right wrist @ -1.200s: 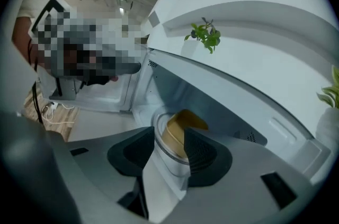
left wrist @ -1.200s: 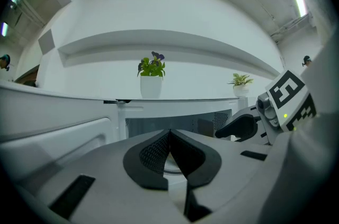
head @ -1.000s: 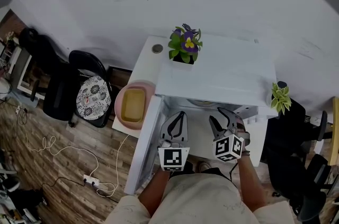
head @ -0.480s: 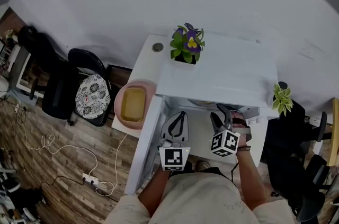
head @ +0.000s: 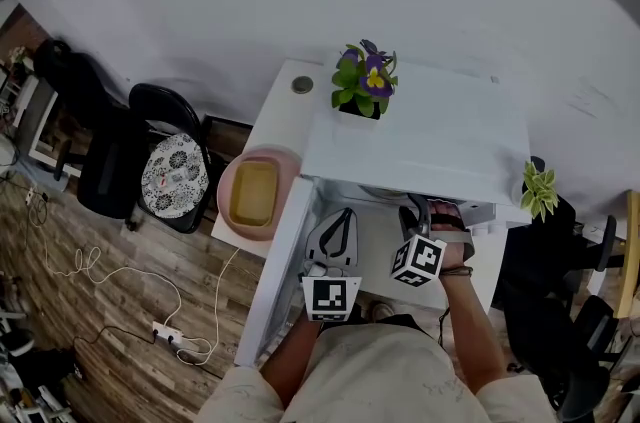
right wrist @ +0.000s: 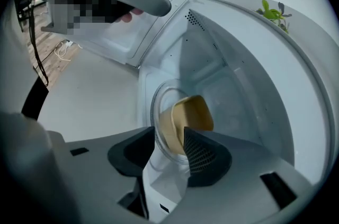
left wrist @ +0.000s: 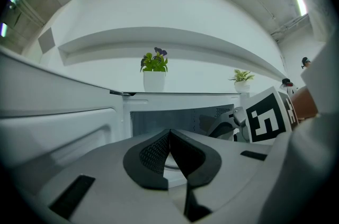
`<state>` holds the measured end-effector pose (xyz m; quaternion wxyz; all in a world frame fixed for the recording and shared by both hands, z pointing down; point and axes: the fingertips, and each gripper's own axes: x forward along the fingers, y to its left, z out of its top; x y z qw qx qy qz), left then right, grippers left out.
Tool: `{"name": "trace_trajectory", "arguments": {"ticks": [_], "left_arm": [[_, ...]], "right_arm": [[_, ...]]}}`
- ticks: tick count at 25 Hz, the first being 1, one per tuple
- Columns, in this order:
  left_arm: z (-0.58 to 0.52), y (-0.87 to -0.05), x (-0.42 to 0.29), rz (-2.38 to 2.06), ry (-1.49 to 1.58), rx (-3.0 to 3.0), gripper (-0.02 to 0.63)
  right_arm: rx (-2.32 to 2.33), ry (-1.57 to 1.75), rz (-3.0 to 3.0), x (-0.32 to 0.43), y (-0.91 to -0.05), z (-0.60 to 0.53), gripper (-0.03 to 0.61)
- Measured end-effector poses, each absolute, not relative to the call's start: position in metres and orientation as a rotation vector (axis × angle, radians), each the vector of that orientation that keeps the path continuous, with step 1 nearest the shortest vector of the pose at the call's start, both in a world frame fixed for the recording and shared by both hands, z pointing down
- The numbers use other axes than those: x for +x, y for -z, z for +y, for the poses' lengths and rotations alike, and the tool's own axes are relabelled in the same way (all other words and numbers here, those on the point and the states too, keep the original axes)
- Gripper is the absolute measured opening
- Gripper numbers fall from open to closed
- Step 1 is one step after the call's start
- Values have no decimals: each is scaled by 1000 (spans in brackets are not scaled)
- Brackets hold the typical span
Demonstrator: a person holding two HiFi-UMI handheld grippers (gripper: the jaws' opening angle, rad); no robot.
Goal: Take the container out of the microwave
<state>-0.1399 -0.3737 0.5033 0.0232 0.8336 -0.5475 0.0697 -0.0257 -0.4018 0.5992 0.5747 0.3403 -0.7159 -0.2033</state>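
Note:
A yellow container [right wrist: 189,112] stands on the glass turntable [right wrist: 157,106] inside the white microwave [head: 410,143], whose door [head: 275,271] hangs open at the left. My right gripper [right wrist: 168,138] is rolled on its side and open at the cavity's mouth, and the container's near edge shows between its pads. From above, the right gripper [head: 419,209] points into the opening, and the microwave's top hides the container. My left gripper [head: 338,223] hovers in front of the opening, jaws shut with nothing in them. The left gripper [left wrist: 169,135] faces the cavity.
A potted flower [head: 365,86] stands on the microwave's top. A small green plant [head: 540,191] sits to its right. Left of the door, a pink plate with a second yellow container [head: 254,196] rests on a low surface. Chairs [head: 170,176] and floor cables lie further left.
My right gripper has rolled onto its side and moved forward into the microwave's opening. The left gripper has stayed where it was.

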Motion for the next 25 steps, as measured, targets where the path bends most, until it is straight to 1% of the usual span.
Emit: {"name": "trace_trajectory", "arguments": {"ticks": [10,16,21,25], "left_arm": [[-377,-503,-147,-1693,-206,2598,8],[-379,-504,-147,-1675,-200,2604,8],[-381,-508,-148,-1655,-204,2605,8],[-381,-509,-147,-1638,-200,2602,8]], "right_arm": [[744,511,-1565,-23,-613,-418,172],[720,510,-1522,-20,-621,-422,130],[744,528,-1497,-18,-618,-428,79],[730,514,-1494,-19,-618,-428,67]]}}
